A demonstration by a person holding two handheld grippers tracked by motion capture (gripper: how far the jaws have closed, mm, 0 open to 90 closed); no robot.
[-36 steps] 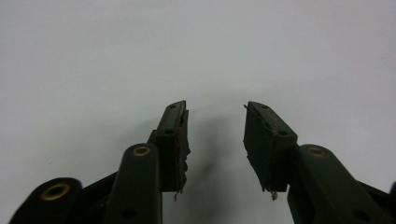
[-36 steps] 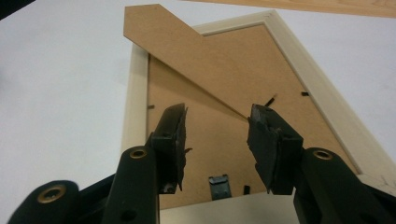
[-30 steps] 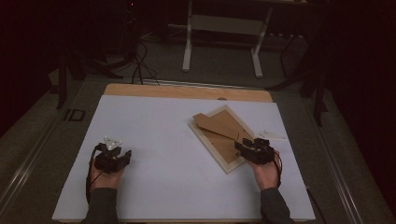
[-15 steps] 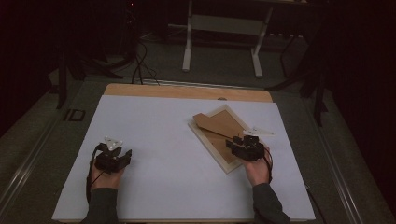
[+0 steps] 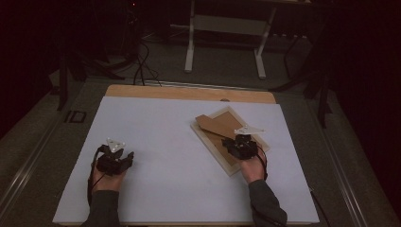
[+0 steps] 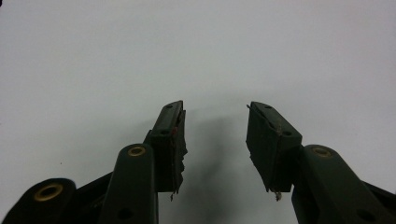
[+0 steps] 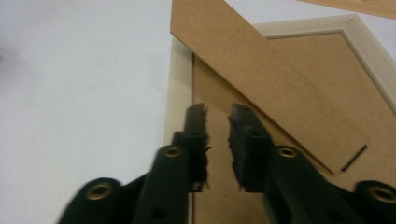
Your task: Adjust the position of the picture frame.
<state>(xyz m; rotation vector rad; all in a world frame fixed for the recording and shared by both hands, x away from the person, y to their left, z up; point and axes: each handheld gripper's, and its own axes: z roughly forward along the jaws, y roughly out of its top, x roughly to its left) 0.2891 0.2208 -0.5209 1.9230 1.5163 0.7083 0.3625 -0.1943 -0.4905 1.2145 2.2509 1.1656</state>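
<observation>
Picture frame — face-down at 2 o'clock, brown stand flap raised. Right gripper over backing, jaws slightly apart, empty; close squarely on flap edge. Left gripper at 8 o'clock — wide apart, empty.

Table: wooden top, bare strip showing along far edge, the rest under a white sheet. On the sheet, right of centre, a pale frame lies face down and skewed, brown backing board lifted partly out of it.
</observation>
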